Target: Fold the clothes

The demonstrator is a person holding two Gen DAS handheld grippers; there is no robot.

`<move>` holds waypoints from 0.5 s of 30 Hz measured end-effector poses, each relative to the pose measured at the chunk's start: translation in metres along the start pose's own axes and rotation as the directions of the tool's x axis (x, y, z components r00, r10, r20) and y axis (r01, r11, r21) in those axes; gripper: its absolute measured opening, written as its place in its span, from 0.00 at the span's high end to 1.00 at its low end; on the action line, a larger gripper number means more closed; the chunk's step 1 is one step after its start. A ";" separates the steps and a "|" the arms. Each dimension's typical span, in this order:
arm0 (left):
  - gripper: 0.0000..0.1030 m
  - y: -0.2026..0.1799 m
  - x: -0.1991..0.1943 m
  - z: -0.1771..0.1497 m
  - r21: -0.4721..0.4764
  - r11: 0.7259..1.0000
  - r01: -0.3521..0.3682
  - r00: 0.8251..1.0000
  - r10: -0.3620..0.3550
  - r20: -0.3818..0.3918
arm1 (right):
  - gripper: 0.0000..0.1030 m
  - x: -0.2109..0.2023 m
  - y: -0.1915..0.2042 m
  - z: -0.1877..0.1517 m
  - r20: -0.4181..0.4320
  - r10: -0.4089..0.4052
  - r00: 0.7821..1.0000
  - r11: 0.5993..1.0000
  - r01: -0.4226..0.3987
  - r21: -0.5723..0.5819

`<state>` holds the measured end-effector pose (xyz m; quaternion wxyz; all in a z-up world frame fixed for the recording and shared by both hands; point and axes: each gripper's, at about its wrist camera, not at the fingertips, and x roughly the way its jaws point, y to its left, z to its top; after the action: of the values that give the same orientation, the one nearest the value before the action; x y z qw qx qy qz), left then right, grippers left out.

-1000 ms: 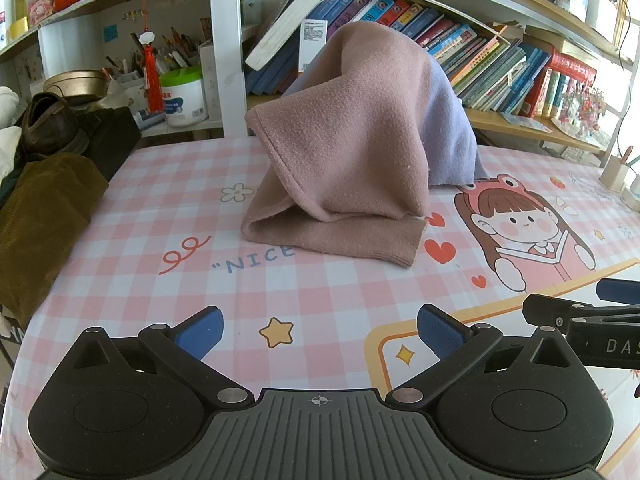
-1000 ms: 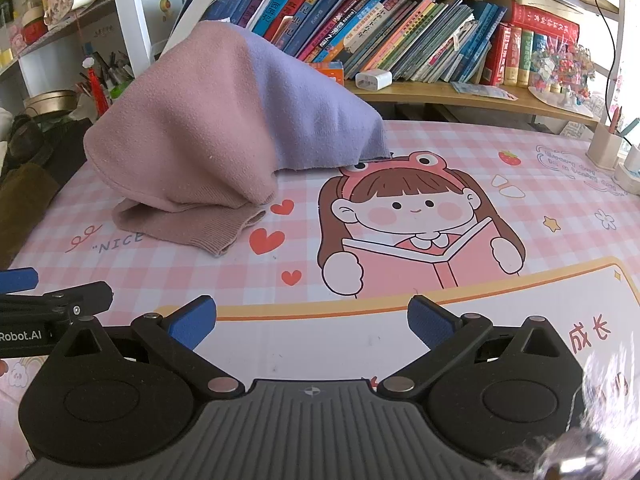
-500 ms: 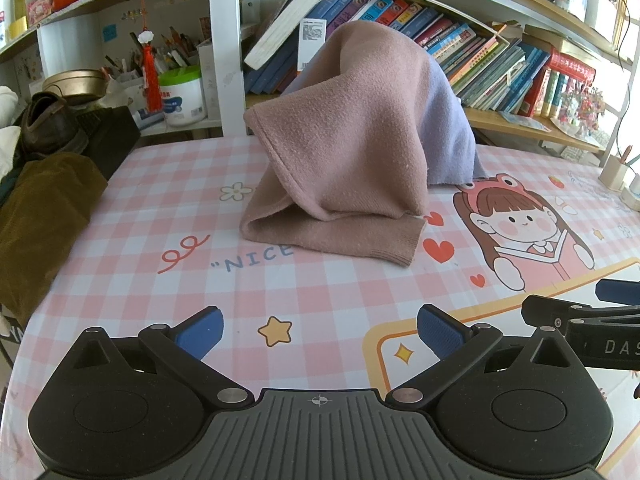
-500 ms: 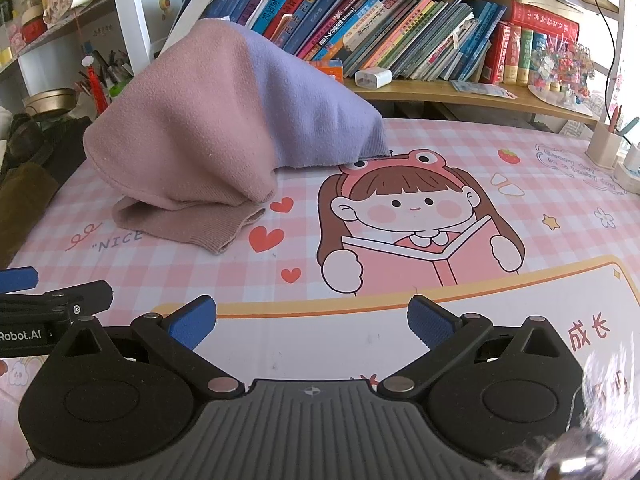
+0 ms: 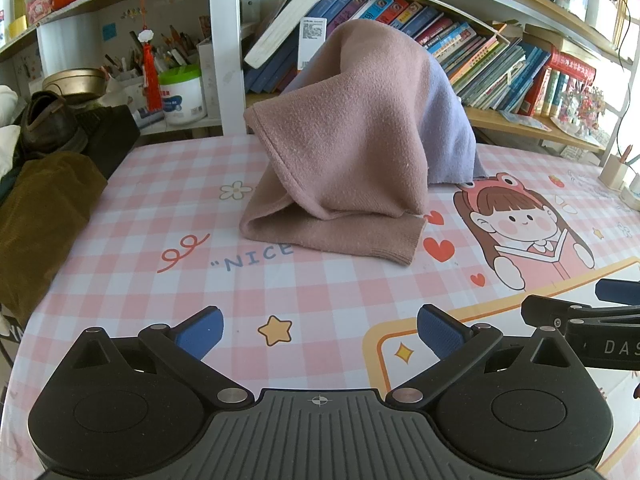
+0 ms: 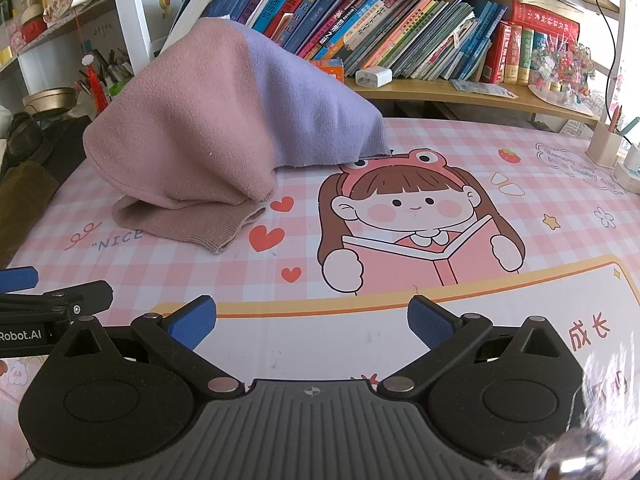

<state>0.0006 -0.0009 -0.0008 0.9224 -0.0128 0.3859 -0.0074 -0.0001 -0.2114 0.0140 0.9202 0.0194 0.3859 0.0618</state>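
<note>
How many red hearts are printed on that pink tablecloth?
4, all between the sweater and the cartoon girl: two near the cuff, two smaller below. Fabric may hide more.

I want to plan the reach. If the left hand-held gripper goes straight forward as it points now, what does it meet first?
Probably the sweater: its pink ribbed hem lies directly ahead of the open left hand-held gripper, with only bare tablecloth between. Depth is hard to judge, so it may skim the cloth first.

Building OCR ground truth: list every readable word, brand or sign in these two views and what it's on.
"NICE": tablecloth, blue print beside the sweater.
"Robot.AI": side of the left gripper, seen from the right wrist.
"DAS", cut off by the frame edge: side of the right gripper.
"成长": tablecloth, red print.
Book spines, white tub label: too small to read.
</note>
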 end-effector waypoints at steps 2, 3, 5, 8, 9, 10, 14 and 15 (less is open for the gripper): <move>0.00 0.000 0.000 0.000 0.000 1.000 0.000 1.000 0.000 0.000 | 0.00 0.000 0.000 0.000 0.000 0.000 1.000 1.000 0.000 0.000; 0.00 0.000 0.000 0.000 0.000 1.000 0.000 1.000 0.000 0.001 | 0.00 0.000 0.000 0.000 0.000 0.000 1.000 1.000 0.000 0.000; 0.00 0.000 0.000 0.000 0.000 1.000 0.000 1.000 0.000 0.001 | 0.00 0.000 0.000 0.000 0.000 0.000 1.000 1.000 0.000 0.001; 0.00 0.000 0.000 -0.001 0.000 1.000 0.000 1.000 0.000 0.001 | 0.00 0.000 0.000 -0.001 0.001 0.000 1.000 1.000 0.000 0.002; 0.00 0.000 0.000 -0.001 0.000 1.000 0.000 1.000 0.000 0.001 | 0.00 0.000 0.000 -0.001 0.001 0.000 1.000 1.000 0.000 0.002; 0.00 0.000 0.000 -0.001 0.000 1.000 -0.001 1.000 0.001 0.001 | 0.00 -0.001 0.000 -0.001 0.001 -0.001 1.000 1.000 0.001 0.002; 0.00 0.000 -0.001 -0.001 0.001 1.000 0.000 1.000 0.000 0.000 | 0.00 -0.001 -0.001 -0.002 0.001 -0.001 1.000 1.000 0.001 0.004; 0.00 0.000 -0.001 -0.001 0.001 1.000 0.001 1.000 -0.001 0.000 | 0.00 -0.001 -0.001 -0.002 0.001 -0.001 1.000 1.000 0.001 0.005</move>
<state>-0.0007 -0.0008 -0.0012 0.9224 -0.0124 0.3859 -0.0079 -0.0023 -0.2123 0.0131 0.9203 0.0217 0.3859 0.0602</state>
